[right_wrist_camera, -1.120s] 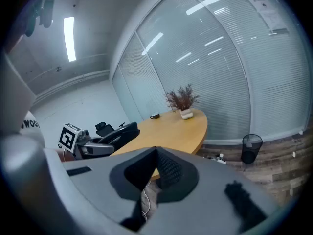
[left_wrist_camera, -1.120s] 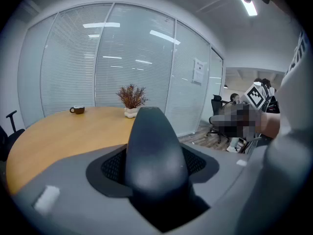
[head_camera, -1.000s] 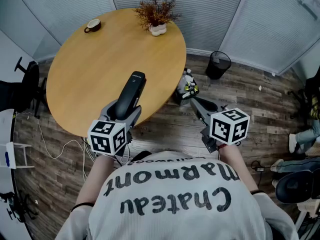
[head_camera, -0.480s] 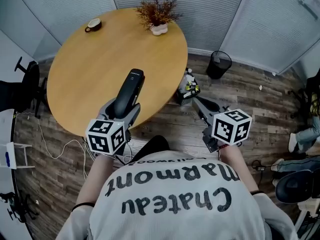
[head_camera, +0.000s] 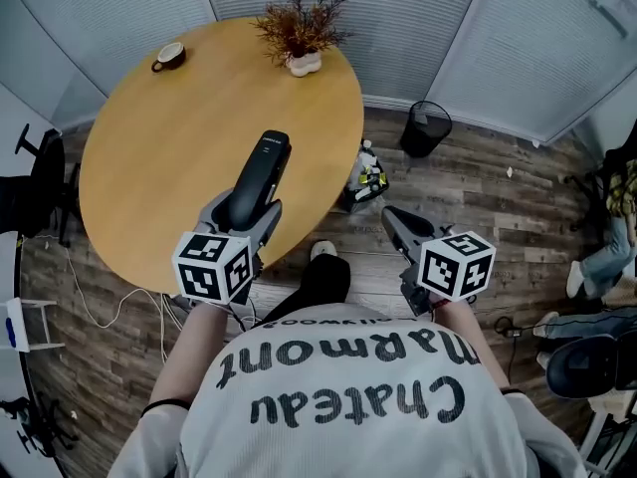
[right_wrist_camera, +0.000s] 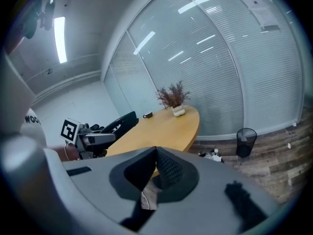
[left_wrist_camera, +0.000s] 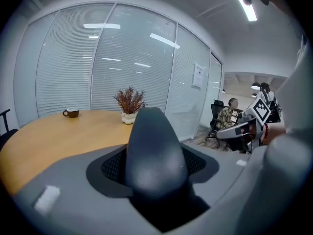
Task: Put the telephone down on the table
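A black telephone handset (head_camera: 257,177) sticks out forward from my left gripper (head_camera: 243,213), which is shut on its lower end. The handset hangs above the near edge of the round wooden table (head_camera: 169,137), tilted up and away from me. In the left gripper view the telephone (left_wrist_camera: 154,151) fills the gap between the jaws. My right gripper (head_camera: 392,217) is off the table's right side, over the wooden floor, shut with nothing in it. In the right gripper view the jaw tips of my right gripper (right_wrist_camera: 155,152) meet, and the telephone (right_wrist_camera: 120,121) shows at left.
A dried plant in a white pot (head_camera: 299,36) and a cup (head_camera: 167,56) stand at the table's far edge. On the floor right of the table are a black bin (head_camera: 422,127) and a cluster of bottles (head_camera: 366,177). A chair (head_camera: 35,182) stands at left.
I have stepped forward, and one foot now shows below the table edge. The left gripper and telephone sit slightly further over the table. The right gripper has drifted a little left.
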The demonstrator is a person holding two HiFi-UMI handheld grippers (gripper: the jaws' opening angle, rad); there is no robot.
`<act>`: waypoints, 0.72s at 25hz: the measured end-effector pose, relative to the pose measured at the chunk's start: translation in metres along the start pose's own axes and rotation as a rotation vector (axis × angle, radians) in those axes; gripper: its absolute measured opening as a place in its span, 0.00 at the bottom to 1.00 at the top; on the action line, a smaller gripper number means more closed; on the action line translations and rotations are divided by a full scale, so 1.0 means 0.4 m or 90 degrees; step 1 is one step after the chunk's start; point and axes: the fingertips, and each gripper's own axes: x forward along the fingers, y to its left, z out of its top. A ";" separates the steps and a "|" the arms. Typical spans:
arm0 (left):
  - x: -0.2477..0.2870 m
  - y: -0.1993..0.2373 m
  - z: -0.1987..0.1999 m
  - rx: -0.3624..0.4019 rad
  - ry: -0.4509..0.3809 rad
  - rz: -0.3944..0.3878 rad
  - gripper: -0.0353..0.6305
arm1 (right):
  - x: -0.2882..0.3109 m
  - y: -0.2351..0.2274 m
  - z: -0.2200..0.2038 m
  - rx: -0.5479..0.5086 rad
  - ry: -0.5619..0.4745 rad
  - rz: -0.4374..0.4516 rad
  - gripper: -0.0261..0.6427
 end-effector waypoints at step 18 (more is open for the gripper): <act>0.281 0.173 0.144 -0.030 -0.005 0.008 0.52 | 0.338 -0.120 0.250 -0.042 0.059 0.066 0.06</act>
